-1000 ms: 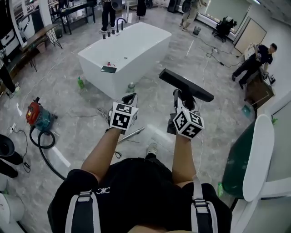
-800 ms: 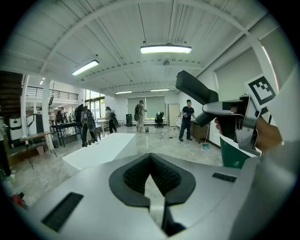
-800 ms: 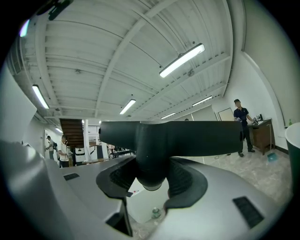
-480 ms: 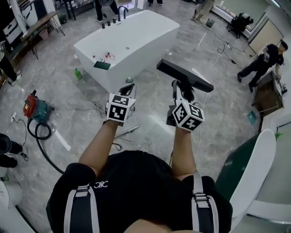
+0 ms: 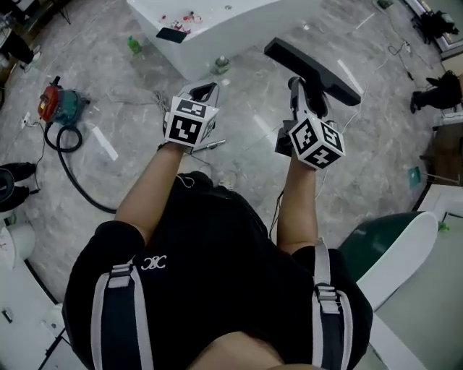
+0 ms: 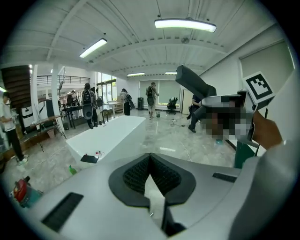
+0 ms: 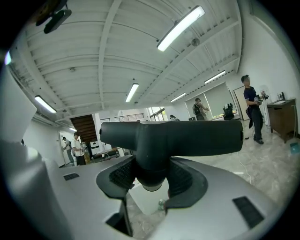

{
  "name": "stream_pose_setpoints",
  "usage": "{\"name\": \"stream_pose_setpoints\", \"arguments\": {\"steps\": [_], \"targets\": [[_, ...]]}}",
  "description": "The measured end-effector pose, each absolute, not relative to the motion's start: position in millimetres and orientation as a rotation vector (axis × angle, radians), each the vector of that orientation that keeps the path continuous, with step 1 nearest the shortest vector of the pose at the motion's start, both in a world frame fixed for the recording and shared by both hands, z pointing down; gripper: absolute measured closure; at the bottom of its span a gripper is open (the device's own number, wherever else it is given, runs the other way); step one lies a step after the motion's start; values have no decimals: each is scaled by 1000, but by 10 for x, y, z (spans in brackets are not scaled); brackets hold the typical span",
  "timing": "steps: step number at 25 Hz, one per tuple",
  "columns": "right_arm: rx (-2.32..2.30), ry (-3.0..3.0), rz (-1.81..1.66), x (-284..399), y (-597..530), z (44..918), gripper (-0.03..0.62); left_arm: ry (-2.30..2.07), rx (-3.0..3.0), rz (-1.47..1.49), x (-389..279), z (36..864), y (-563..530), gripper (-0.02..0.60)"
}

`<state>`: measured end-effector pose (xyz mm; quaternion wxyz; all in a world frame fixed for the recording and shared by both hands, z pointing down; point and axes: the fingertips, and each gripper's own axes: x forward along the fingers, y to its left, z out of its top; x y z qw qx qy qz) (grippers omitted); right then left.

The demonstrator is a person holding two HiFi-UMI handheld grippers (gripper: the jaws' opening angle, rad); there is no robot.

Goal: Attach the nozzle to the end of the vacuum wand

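Note:
A black floor nozzle [image 5: 312, 61] has its neck between the pads of my right gripper [image 5: 304, 88], which is shut on it; its long bar lies crosswise above the jaws. In the right gripper view the nozzle [image 7: 173, 136] fills the middle above my right gripper [image 7: 152, 177]. My left gripper [image 5: 205, 88] is shut and holds nothing, its jaws meeting in the left gripper view [image 6: 150, 161], where the nozzle [image 6: 194, 84] shows at the upper right. A thin metal vacuum wand [image 5: 210, 146] lies on the floor just beneath the left gripper's cube.
A white bathtub [image 5: 239, 22] stands ahead with a dark phone [image 5: 172, 35] on its rim. A green bottle [image 5: 133, 45] and a can [image 5: 221, 65] stand by it. A red and teal vacuum [image 5: 56, 105] with its hose [image 5: 72, 166] lies at left. A green and white chair [image 5: 391, 246] is at right.
Both grippers have moved on towards the bathtub and a little lower, the nozzle still in the right one. The wand now lies right under the left gripper.

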<state>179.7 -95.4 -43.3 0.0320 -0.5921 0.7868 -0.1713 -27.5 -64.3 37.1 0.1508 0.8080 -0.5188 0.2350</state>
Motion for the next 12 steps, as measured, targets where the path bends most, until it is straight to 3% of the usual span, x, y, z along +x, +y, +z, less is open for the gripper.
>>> {"name": "stream_pose_setpoints", "arguments": {"steps": [5,12], "targets": [[-1847,2434,-669,1834,-1189,142,390,-1404,2261,753,-312,1026,-834,574],[-1804,2490,-832,1693,-1525,1382,390,-1265,2172,893,-443,2587,-1070,572]]}}
